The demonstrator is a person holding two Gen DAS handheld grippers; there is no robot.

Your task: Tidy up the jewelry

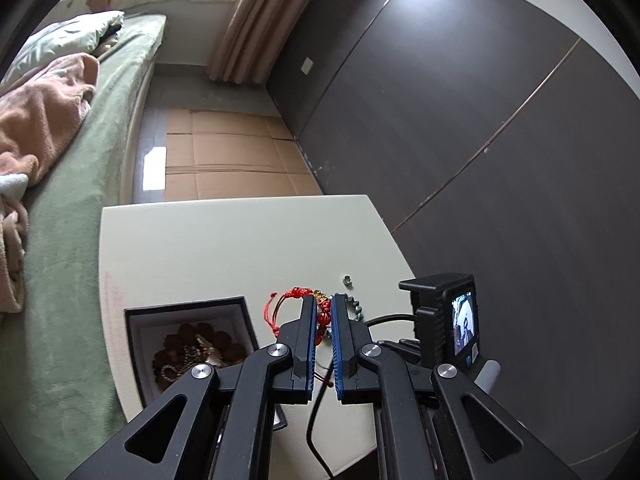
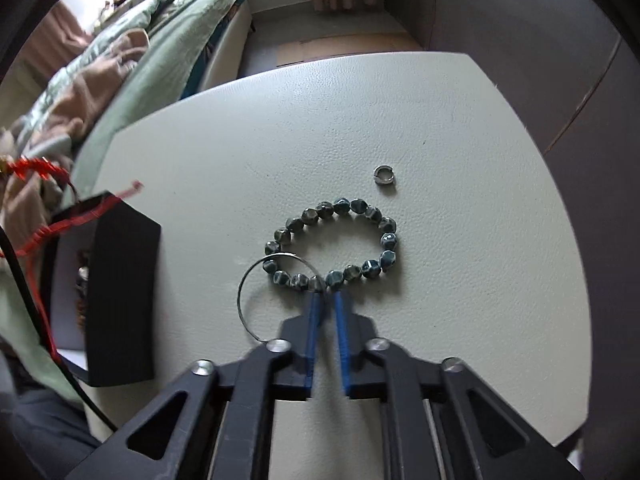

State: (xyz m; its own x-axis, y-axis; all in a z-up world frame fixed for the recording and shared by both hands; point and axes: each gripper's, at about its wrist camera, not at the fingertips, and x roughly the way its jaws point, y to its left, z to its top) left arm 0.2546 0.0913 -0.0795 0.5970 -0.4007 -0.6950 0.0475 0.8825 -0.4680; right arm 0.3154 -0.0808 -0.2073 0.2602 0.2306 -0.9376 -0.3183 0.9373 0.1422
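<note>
The left gripper (image 1: 323,304) is clamped on a red cord bracelet (image 1: 298,308), held above the worktop (image 1: 224,240) beside the open jewelry box (image 1: 188,344). The right gripper (image 2: 327,300) pinches a thin silver bangle (image 2: 250,292) lying over the blue bead bracelet (image 2: 332,244), whose oval runs left-right. A small ring (image 2: 384,175) sits just beyond.

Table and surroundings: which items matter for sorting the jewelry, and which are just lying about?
Job:
red bracelet
bead bracelet
wire hoop
small ring
jewelry box

Lying about:
bed
pink blanket
cardboard
curtain
</note>
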